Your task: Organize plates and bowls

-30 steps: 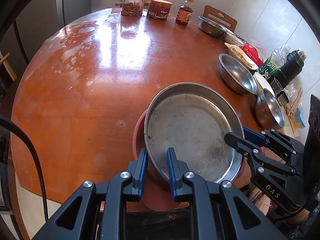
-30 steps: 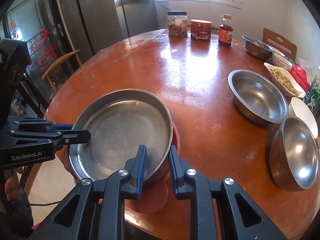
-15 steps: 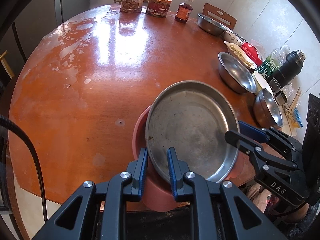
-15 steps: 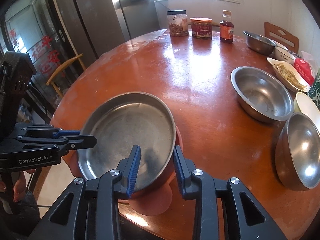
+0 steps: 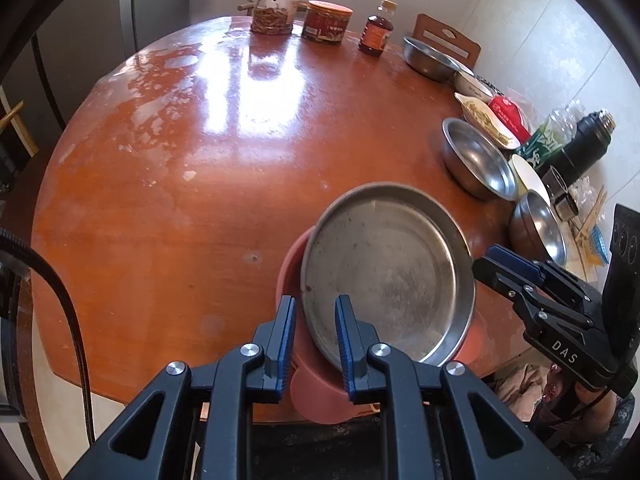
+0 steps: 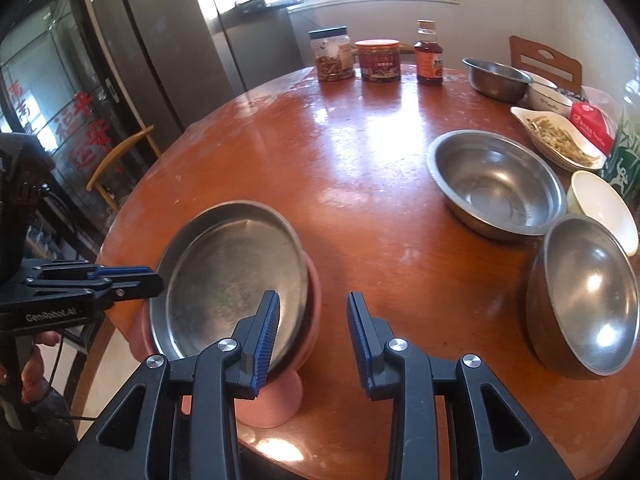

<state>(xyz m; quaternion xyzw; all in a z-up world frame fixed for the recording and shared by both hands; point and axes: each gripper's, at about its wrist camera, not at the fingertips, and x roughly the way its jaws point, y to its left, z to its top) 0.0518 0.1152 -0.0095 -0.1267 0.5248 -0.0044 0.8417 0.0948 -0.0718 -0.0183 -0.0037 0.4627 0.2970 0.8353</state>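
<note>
A round steel plate (image 5: 386, 276) (image 6: 234, 276) rests tilted in a pink bowl (image 5: 290, 270) (image 6: 314, 304) at the near edge of the round wooden table (image 5: 192, 184). My left gripper (image 5: 314, 338) straddles the plate's near rim, jaws close on it. My right gripper (image 6: 312, 334) is open and empty, its left finger over the plate's right edge, its right finger above bare table. The right gripper also shows in the left wrist view (image 5: 494, 264). The left gripper shows in the right wrist view (image 6: 132, 278).
Two steel bowls (image 6: 494, 184) (image 6: 582, 298) and a white bowl (image 6: 606, 210) stand at the table's right. Farther back are another steel bowl (image 6: 496, 78), a dish of food (image 6: 560, 142), jars (image 6: 332, 54) and a bottle (image 6: 429, 54). A black flask (image 5: 580, 148) stands at the right edge.
My right gripper has opened, let go of the plate's rim and drawn back to the right. The left gripper stays on the plate's near rim.
</note>
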